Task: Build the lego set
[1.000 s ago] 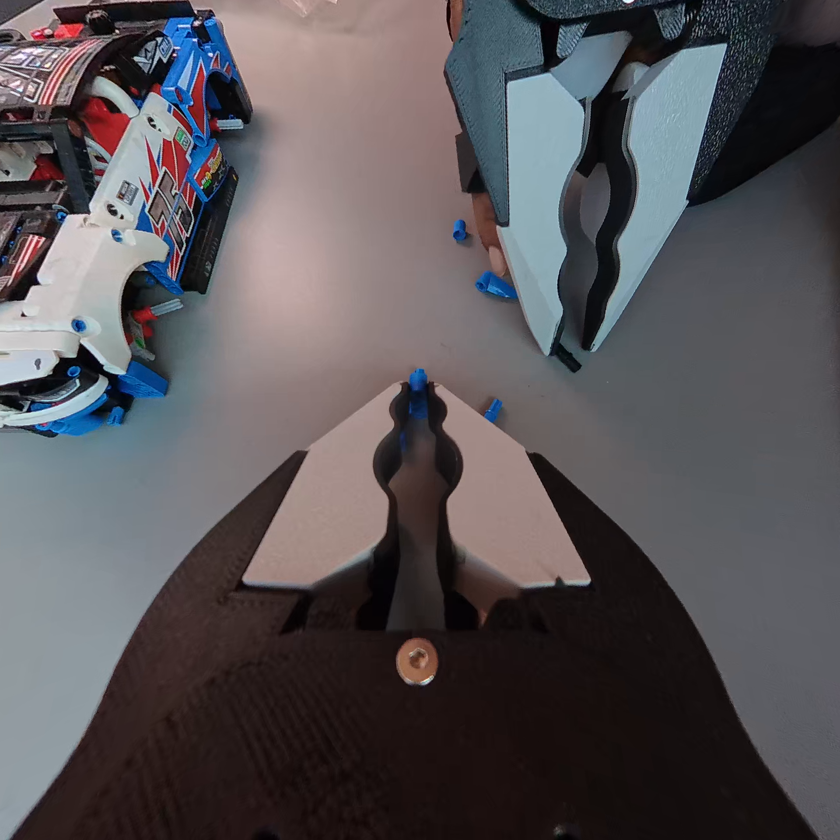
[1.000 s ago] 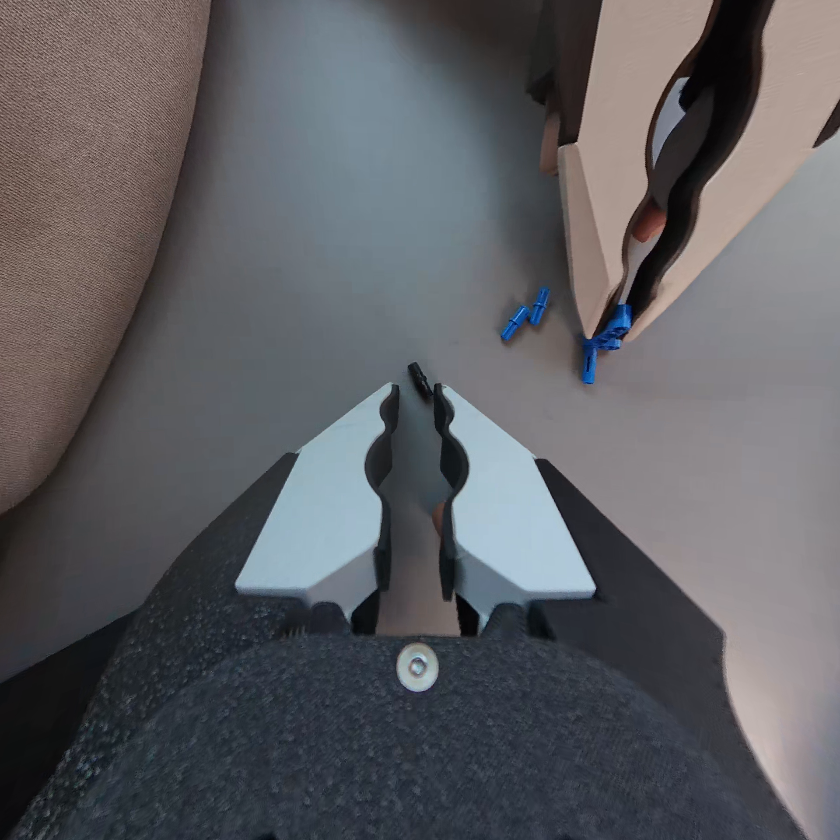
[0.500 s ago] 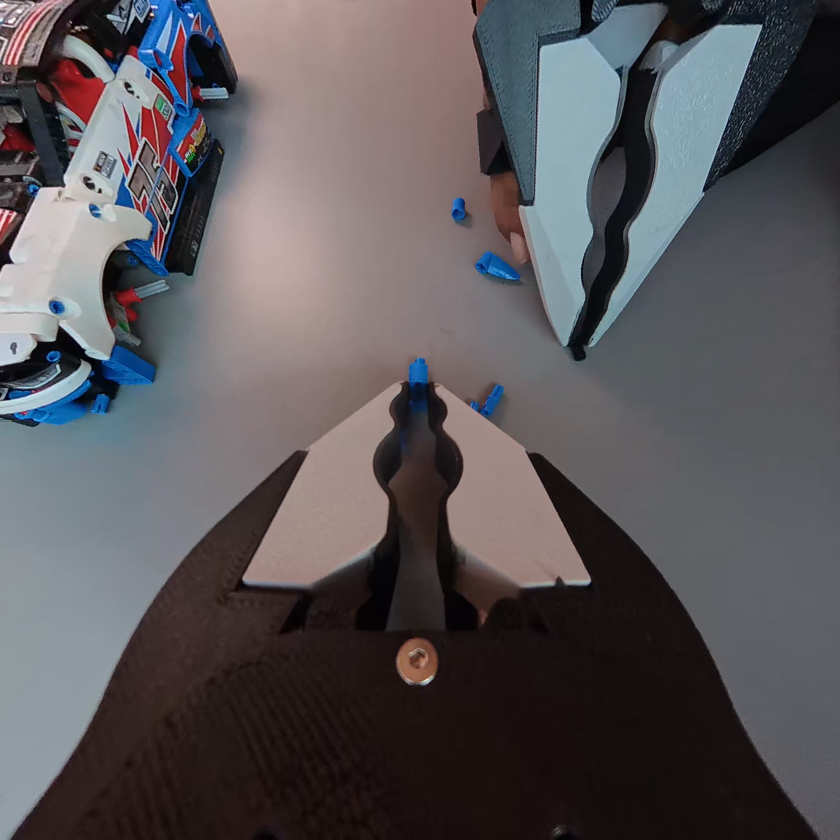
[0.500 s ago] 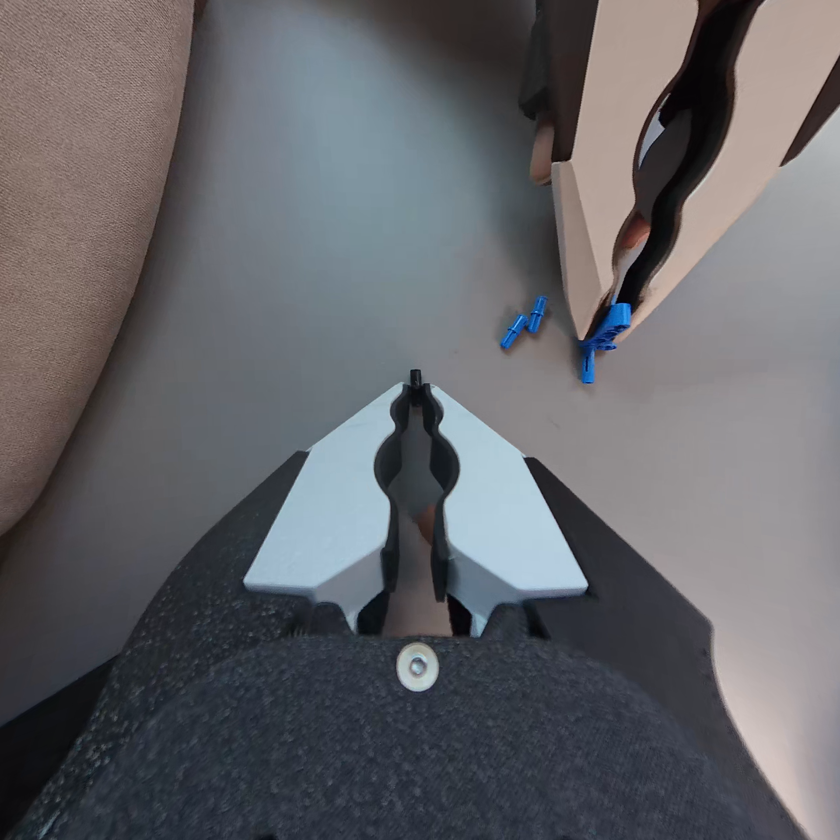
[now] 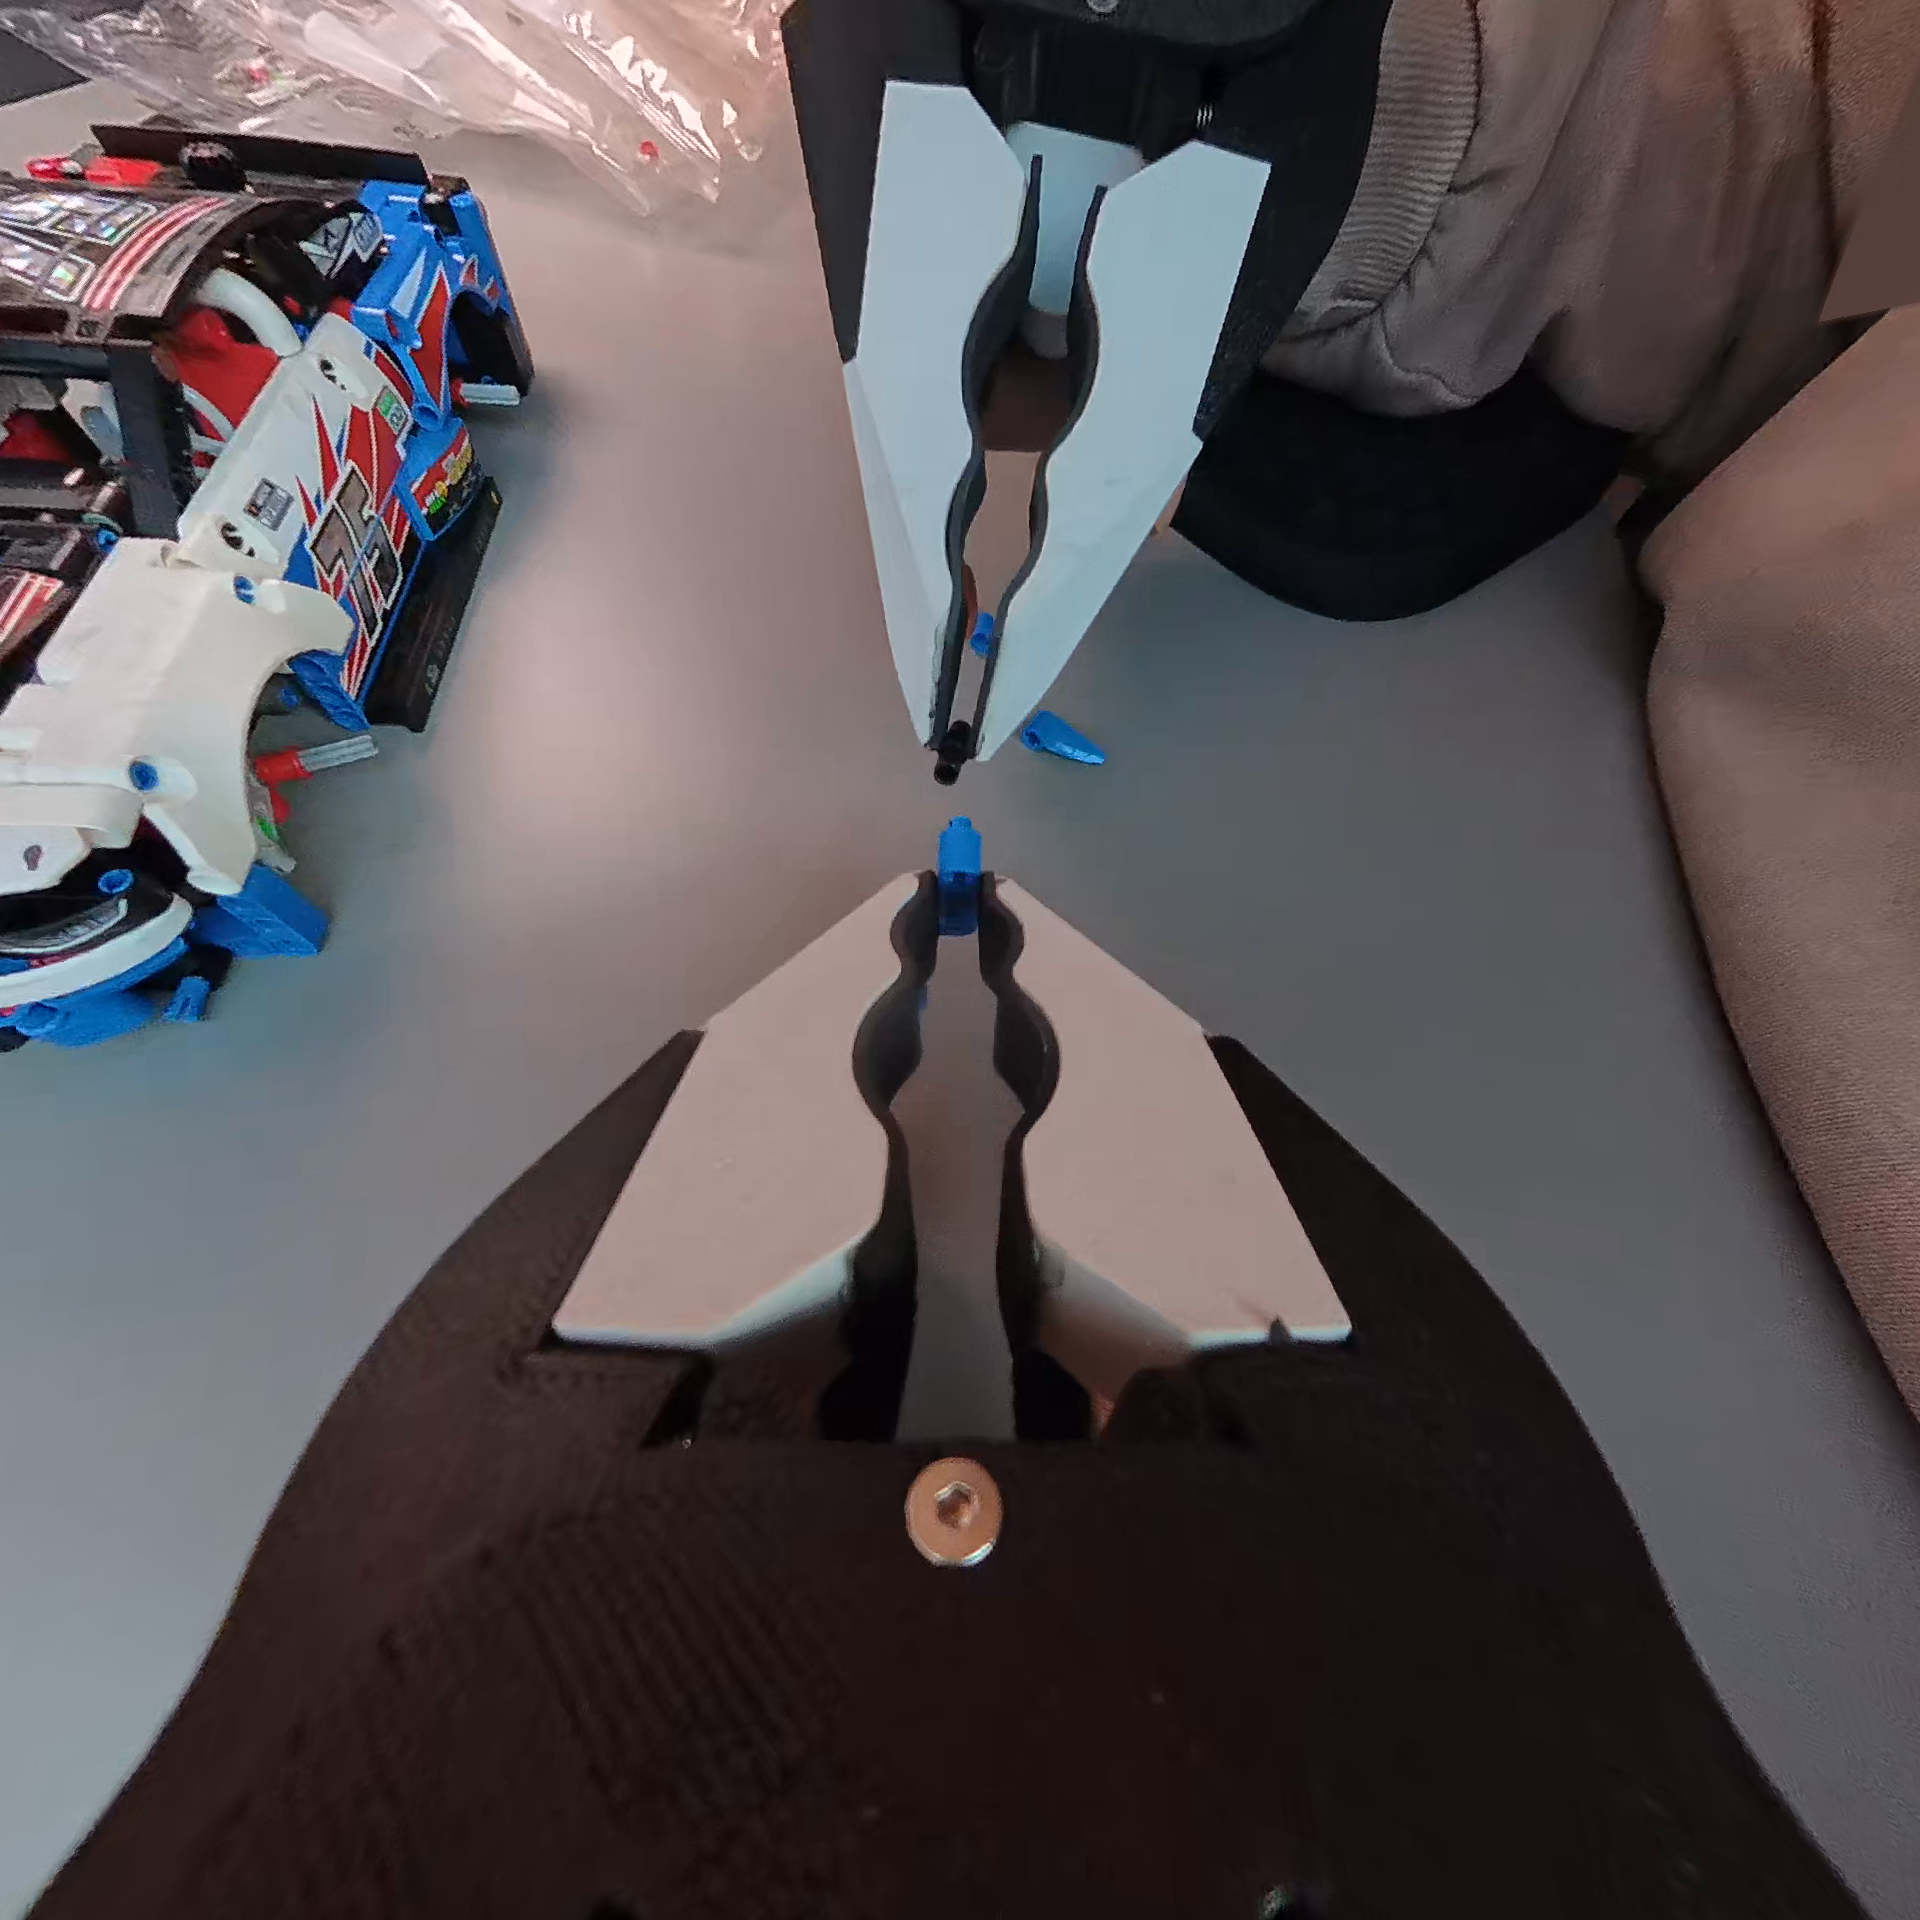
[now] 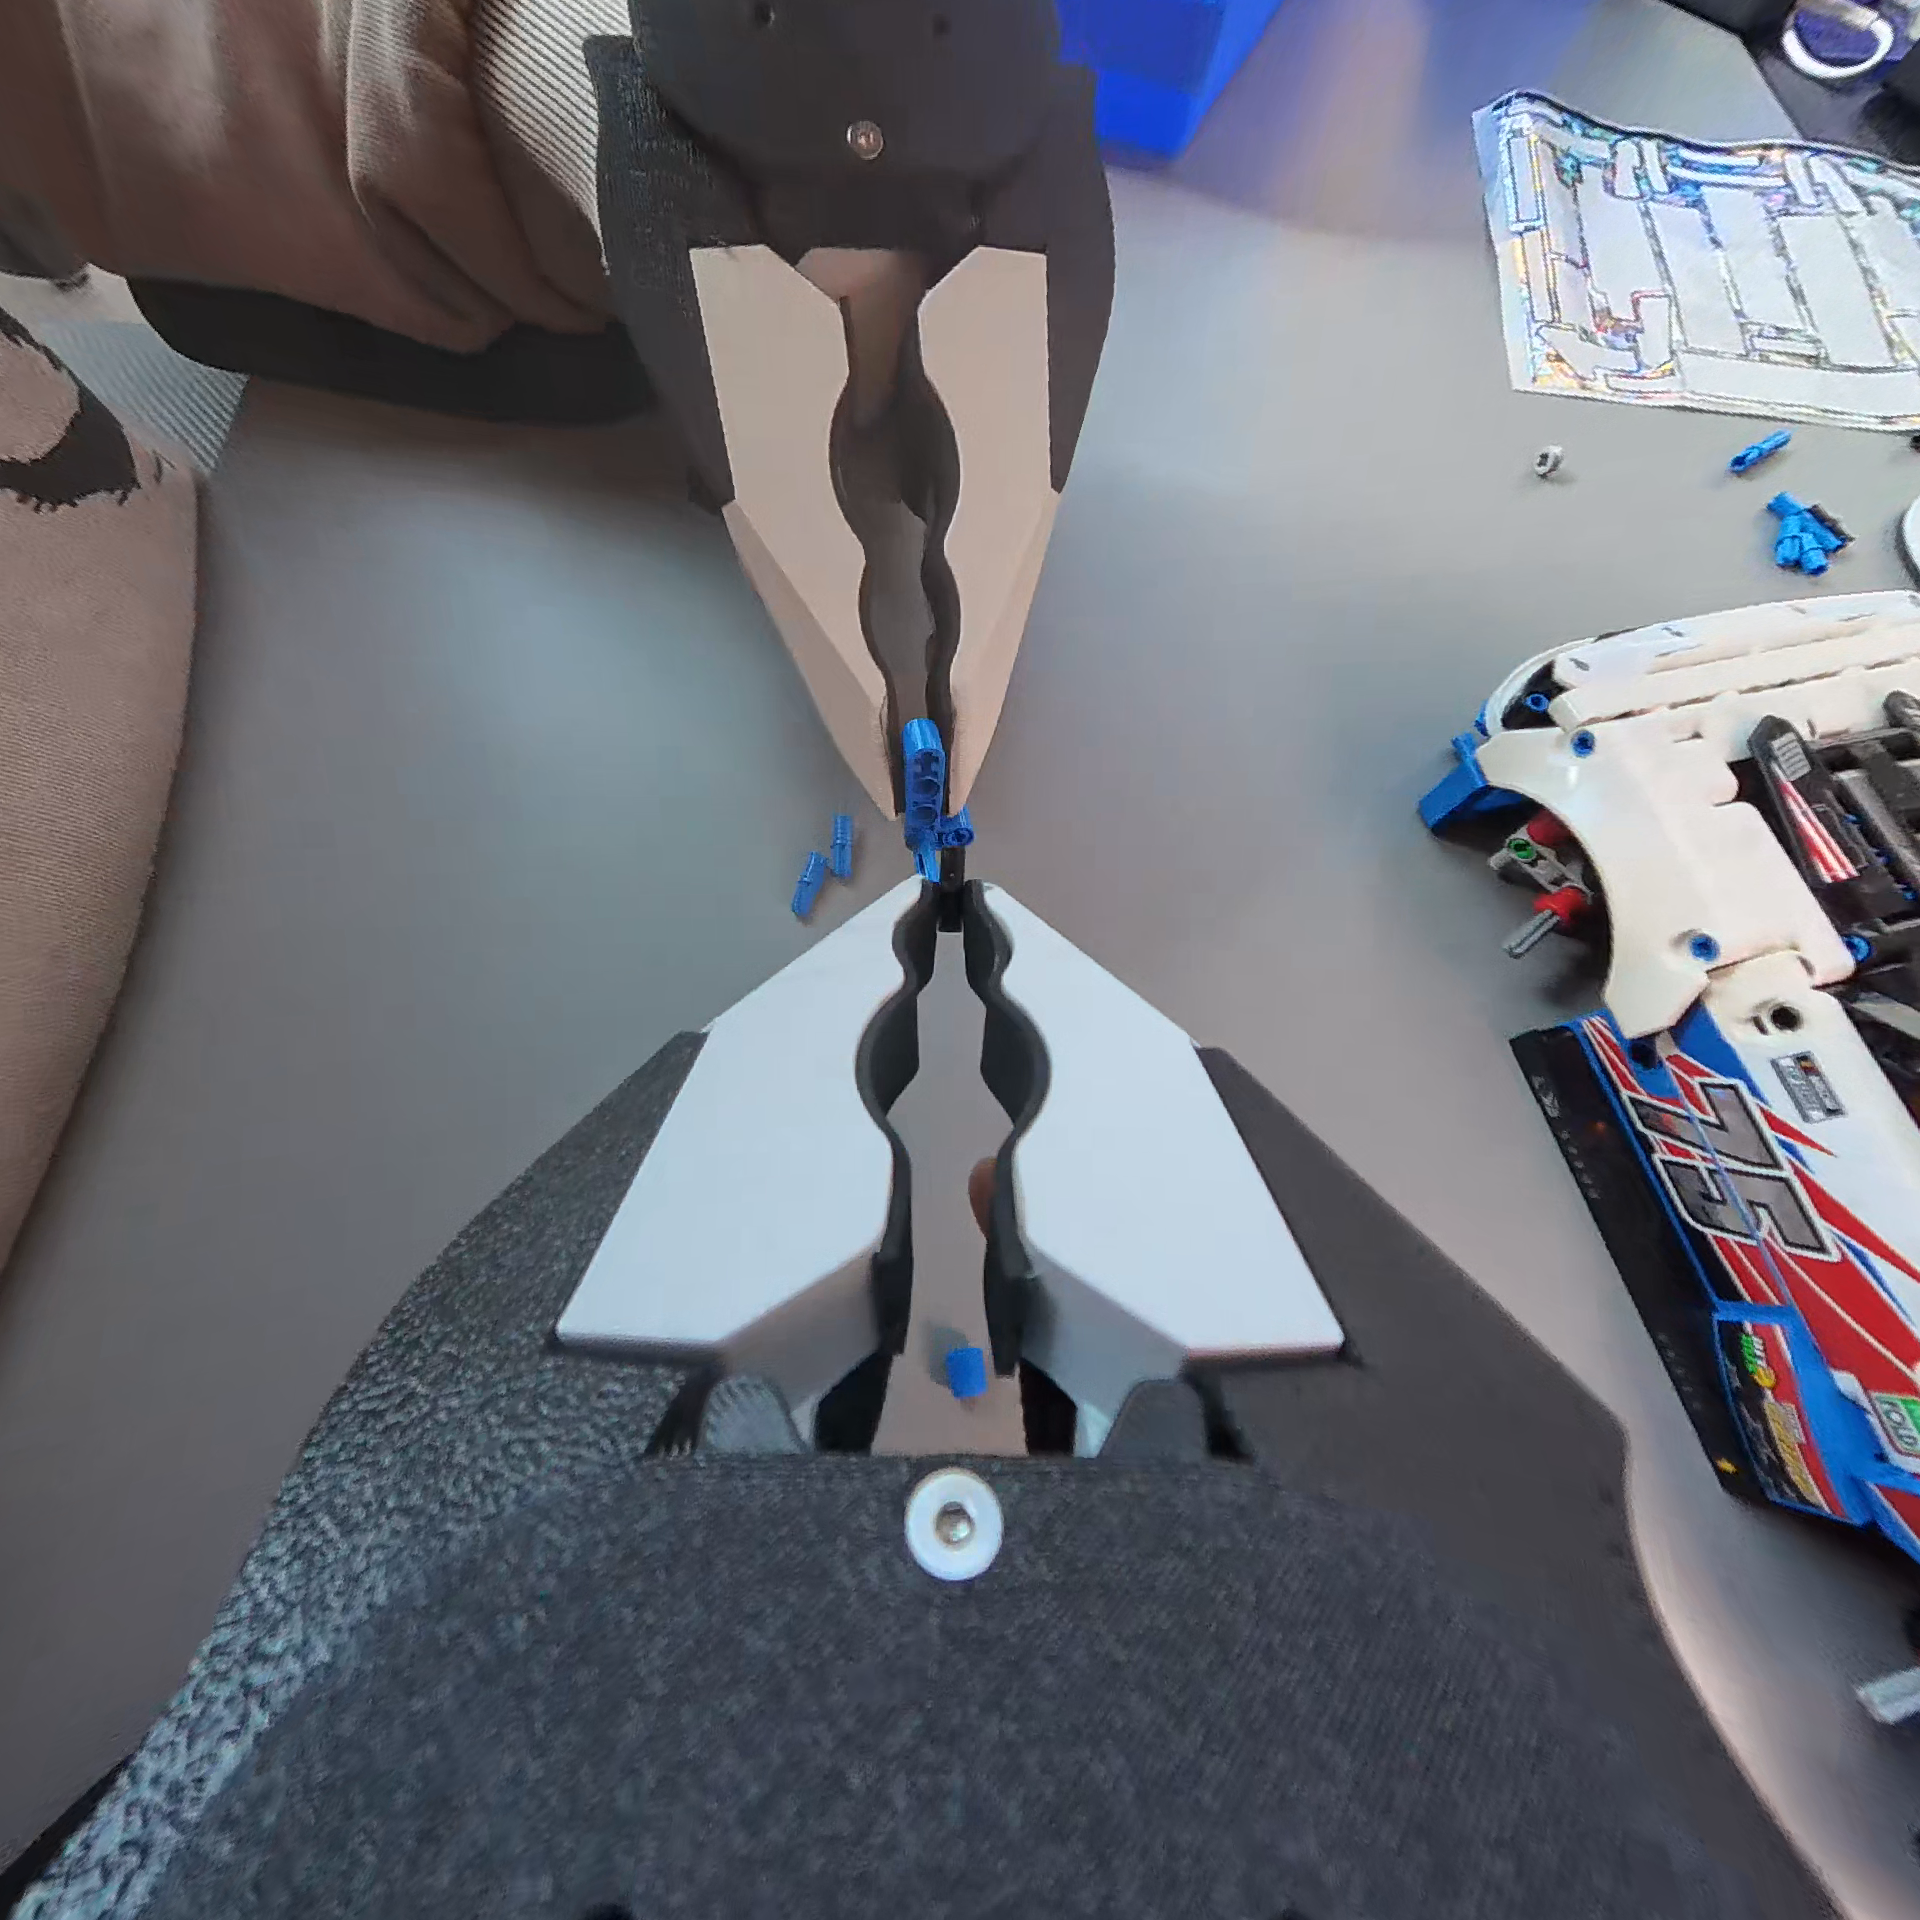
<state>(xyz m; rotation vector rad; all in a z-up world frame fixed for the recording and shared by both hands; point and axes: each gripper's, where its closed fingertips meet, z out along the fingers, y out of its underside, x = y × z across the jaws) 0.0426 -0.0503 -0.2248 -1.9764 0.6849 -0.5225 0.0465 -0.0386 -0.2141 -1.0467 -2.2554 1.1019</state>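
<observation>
The left gripper (image 5: 957, 883) is clamping its fingers on a blue connector (image 5: 957, 871). Facing it tip to tip above the worktop (image 5: 644, 935), the right gripper (image 5: 961, 740) is pinching a black pin (image 5: 950, 756). Farther left, the lego car (image 5: 208, 582) is sitting.

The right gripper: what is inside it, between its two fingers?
The right gripper pinches a black pin at its tips. Deeper in the gap, the grey table and a loose blue piece show through. How far the pin reaches between the pads is hidden.
</observation>
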